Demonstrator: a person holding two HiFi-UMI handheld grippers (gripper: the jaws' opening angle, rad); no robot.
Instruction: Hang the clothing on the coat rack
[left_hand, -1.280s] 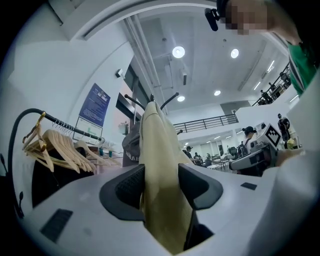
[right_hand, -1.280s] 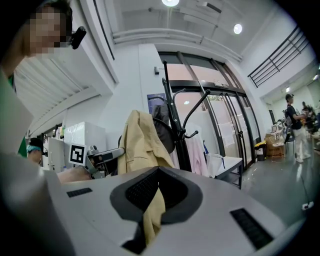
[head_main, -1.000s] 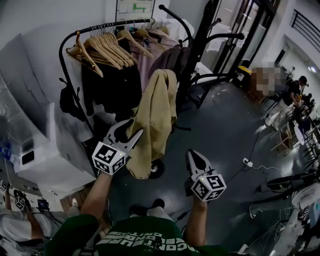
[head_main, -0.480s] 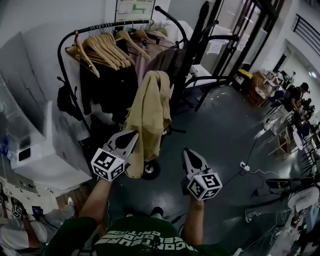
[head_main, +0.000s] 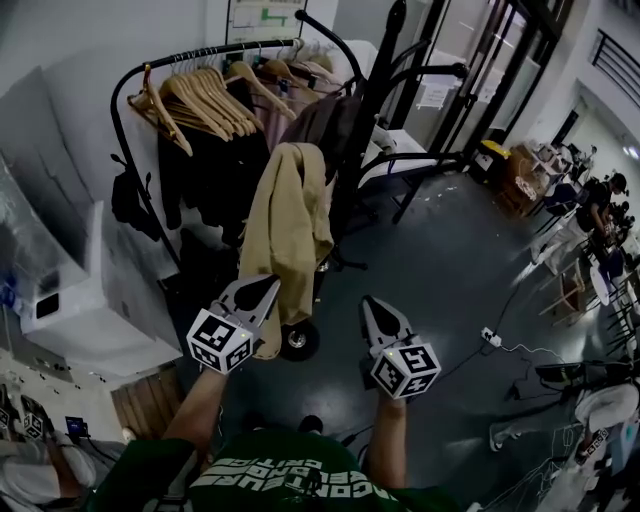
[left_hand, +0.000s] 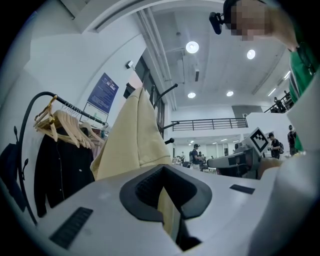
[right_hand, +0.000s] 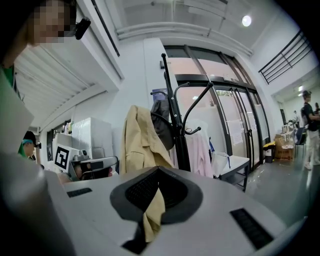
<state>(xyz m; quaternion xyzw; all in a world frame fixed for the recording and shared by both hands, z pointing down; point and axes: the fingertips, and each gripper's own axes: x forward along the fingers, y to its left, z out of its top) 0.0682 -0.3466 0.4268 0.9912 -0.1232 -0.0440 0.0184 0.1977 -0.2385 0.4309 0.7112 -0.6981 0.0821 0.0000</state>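
A beige jacket (head_main: 290, 215) hangs from a hook of the black coat rack (head_main: 375, 90), next to a dark garment (head_main: 322, 120). My left gripper (head_main: 268, 288) is shut and empty, its tip in front of the jacket's lower edge; its jaws have just closed with nothing between them. In the left gripper view the jacket (left_hand: 132, 140) hangs a short way past the gripper (left_hand: 165, 172) and shows through the slit. My right gripper (head_main: 370, 303) is shut, empty and well clear to the right. In its view (right_hand: 157, 172) the jacket (right_hand: 140, 142) and rack (right_hand: 175, 130) stand farther off.
A clothes rail with wooden hangers (head_main: 200, 95) and dark clothes (head_main: 215, 170) stands left of the rack. A white cabinet (head_main: 100, 290) sits lower left. A power strip with cable (head_main: 492, 335) lies on the floor at right. People sit at tables (head_main: 590, 200) far right.
The left gripper's jaws stood wide open beside the jacket a second ago and are shut now. Both grippers have drawn back a little from the rack. The jacket hangs as before.
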